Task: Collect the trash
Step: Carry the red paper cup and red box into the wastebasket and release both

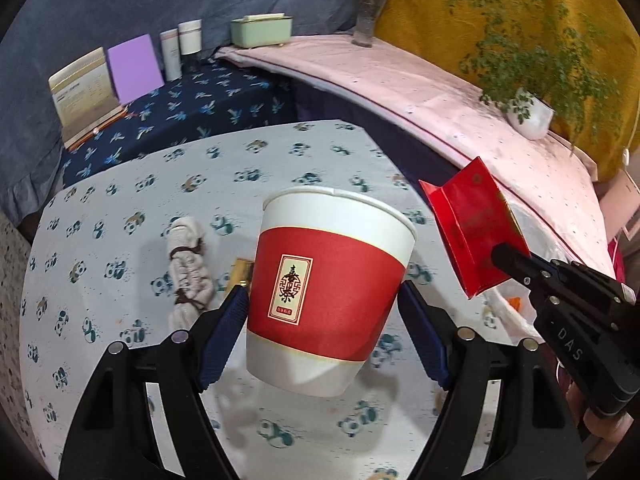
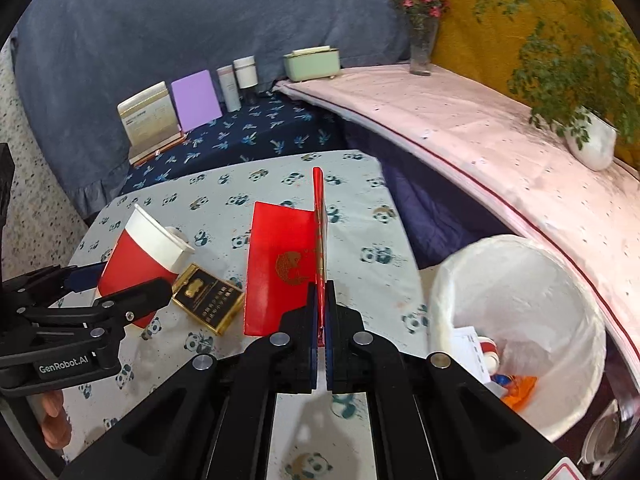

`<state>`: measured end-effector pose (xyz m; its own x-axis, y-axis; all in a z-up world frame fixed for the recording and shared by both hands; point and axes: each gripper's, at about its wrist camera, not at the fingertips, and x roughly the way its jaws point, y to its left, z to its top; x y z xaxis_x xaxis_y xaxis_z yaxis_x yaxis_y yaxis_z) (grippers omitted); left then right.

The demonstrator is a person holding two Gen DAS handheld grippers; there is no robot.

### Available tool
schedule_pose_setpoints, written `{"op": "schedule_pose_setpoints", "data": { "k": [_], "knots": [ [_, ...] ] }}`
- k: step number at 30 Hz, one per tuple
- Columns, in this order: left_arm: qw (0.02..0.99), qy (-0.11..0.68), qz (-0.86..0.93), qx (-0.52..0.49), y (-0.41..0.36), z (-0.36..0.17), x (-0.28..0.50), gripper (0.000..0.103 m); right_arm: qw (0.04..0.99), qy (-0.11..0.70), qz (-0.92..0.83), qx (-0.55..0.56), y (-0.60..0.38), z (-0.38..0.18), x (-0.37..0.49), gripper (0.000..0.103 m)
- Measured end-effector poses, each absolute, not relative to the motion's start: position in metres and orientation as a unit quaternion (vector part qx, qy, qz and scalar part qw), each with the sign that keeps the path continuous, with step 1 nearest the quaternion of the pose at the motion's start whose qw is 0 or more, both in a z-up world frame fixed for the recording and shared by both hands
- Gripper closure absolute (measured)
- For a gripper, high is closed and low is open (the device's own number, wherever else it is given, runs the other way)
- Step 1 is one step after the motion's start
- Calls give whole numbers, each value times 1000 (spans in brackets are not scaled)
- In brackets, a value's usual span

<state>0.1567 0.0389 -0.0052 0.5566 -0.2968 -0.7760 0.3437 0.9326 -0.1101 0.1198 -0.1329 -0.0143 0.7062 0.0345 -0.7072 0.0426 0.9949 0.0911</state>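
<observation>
Bright, even indoor light, soft shadows below the fingers, strong fisheye edge warping.

The left gripper (image 1: 322, 304) clamps the paper cup (image 1: 326, 280); the right gripper (image 2: 320, 300) (jaws nearly together) pinches the red packet (image 2: 280, 264).

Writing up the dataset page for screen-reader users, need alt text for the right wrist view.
The right tongs are shut on a folded red envelope held above a panda-print tablecloth. To the left, the left tongs grip a red-and-white paper cup near a black-and-gold box; to the right stands a white-lined trash bin holding some litter.
</observation>
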Motion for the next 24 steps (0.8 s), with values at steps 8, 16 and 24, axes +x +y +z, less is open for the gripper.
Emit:
{"op": "schedule_pose_setpoints", "data": {
  "k": [8,16,24],
  "knots": [
    [878,423,-219,49,-9,6,132,30,928,364,-37,67,-169,-3,85,101],
    [870,416,-254,73,-57,11,113,30,928,351,-85,89,-211,1,52,101],
    [858,414,-289,95,-109,6,104,30,922,345,-136,109,-257,-2,25,101]
  ]
}}
